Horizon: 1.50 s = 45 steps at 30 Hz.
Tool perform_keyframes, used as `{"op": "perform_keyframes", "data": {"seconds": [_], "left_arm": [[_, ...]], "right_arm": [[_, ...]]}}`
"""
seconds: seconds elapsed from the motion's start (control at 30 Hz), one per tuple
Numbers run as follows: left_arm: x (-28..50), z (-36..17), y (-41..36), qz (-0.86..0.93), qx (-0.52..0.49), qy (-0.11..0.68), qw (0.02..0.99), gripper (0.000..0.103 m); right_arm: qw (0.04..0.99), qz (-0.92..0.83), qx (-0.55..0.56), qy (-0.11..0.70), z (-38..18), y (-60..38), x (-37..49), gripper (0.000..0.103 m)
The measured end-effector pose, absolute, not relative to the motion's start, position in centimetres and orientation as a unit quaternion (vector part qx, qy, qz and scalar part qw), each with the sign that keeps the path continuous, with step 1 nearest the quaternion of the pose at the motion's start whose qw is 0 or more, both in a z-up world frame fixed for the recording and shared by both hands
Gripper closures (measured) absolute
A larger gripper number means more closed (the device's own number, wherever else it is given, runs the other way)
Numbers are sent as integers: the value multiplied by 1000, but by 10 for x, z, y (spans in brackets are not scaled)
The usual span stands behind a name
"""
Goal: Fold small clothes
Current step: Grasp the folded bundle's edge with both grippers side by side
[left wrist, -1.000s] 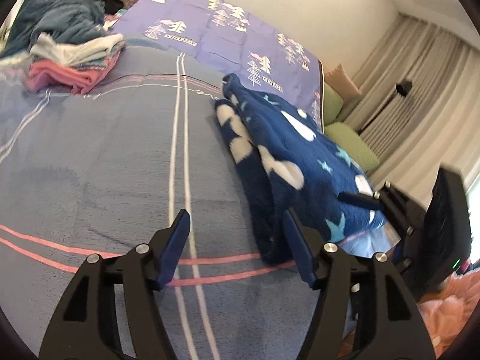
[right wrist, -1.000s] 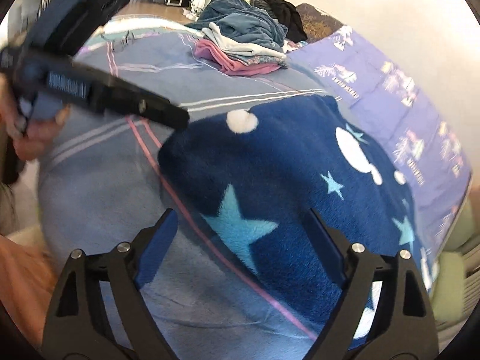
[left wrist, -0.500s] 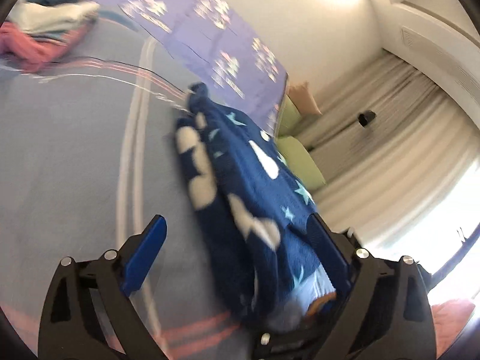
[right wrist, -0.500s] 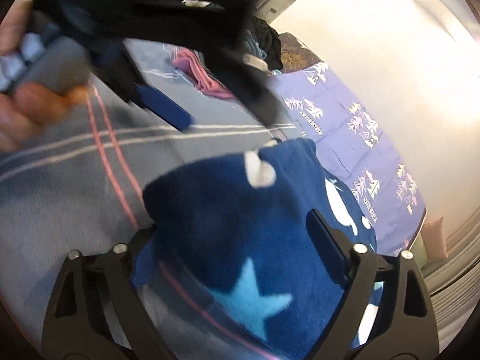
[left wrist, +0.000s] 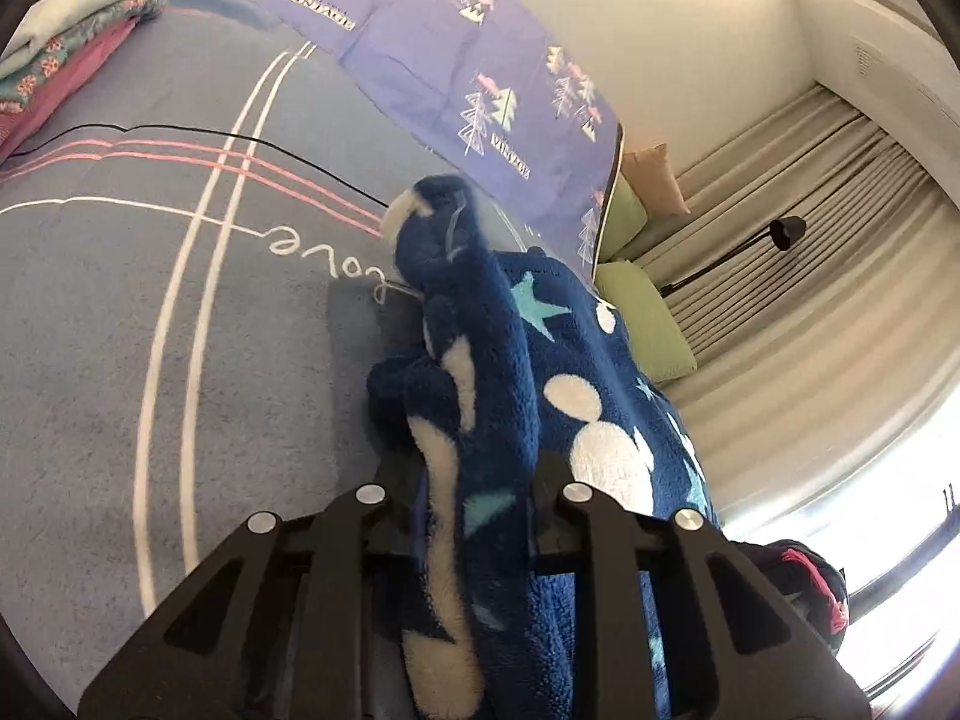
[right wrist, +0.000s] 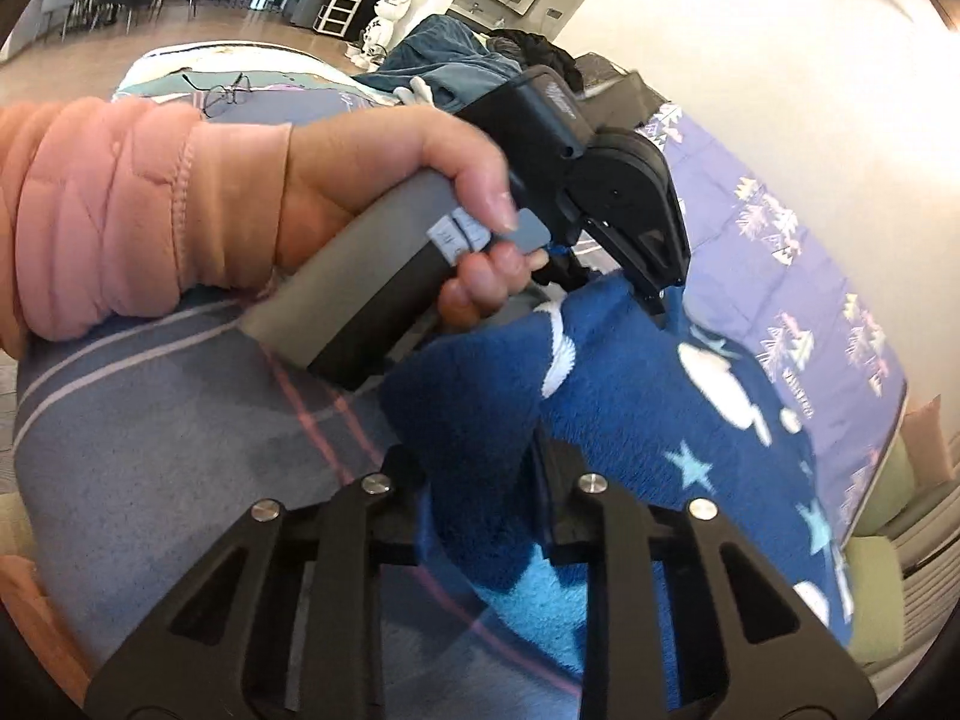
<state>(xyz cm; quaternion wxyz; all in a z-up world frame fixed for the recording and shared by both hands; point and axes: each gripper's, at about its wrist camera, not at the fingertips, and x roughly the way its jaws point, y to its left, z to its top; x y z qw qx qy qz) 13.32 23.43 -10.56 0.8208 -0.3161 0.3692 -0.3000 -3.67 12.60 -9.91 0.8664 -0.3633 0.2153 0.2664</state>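
Left wrist view puts my left gripper (left wrist: 474,480) on the near edge of the fleece (left wrist: 576,396), a dark blue piece with white blobs and pale stars. Its jaws have just been closing and now pinch a thick fold of that edge between them. From there the fleece runs away over the grey bedspread (left wrist: 180,312) toward a purple sheet (left wrist: 456,48). A stack (left wrist: 72,42) of folded clothes lies at far left, and green cushions (left wrist: 645,324) sit beside the curtains (left wrist: 810,276).

From the right wrist, my right gripper (right wrist: 480,474) has also just been closing and is clamped on another bunch of the same fleece edge. Just beyond it a hand (right wrist: 384,192) in a pink sleeve (right wrist: 102,216) grips the other gripper's handle, whose tips bite the raised fleece. Glasses (right wrist: 225,95) lie farther back on the bed.
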Motion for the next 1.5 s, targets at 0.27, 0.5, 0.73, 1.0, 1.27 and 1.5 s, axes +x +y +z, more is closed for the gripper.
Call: {"op": "perform_keyframes", "data": {"seconds": [0.27,0.5,0.73,1.0,1.27,1.5], "left_arm": [[139,-99,232,-285,-304,377,827,54],[155,-97,221,-283,-287,404,821,41],[170,-95,203,-280,-259,411,828,41],[171,-102,209,-291,-266,392,831,40],[170,-103,216,-322,-274,395,816,50],[172,-87,213,-306,-304,409,804,70]], "right_arm": [[879,280,-310,231,-88,113,-33,67],[885,273,-293,239,-86,114,-35,46],[892,258,-278,246,-90,122,-27,36],[897,246,-279,238,-94,125,-25,38],[912,270,-213,223,-77,101,-24,74],[922,272,-182,206,-56,87,-29,76]]}}
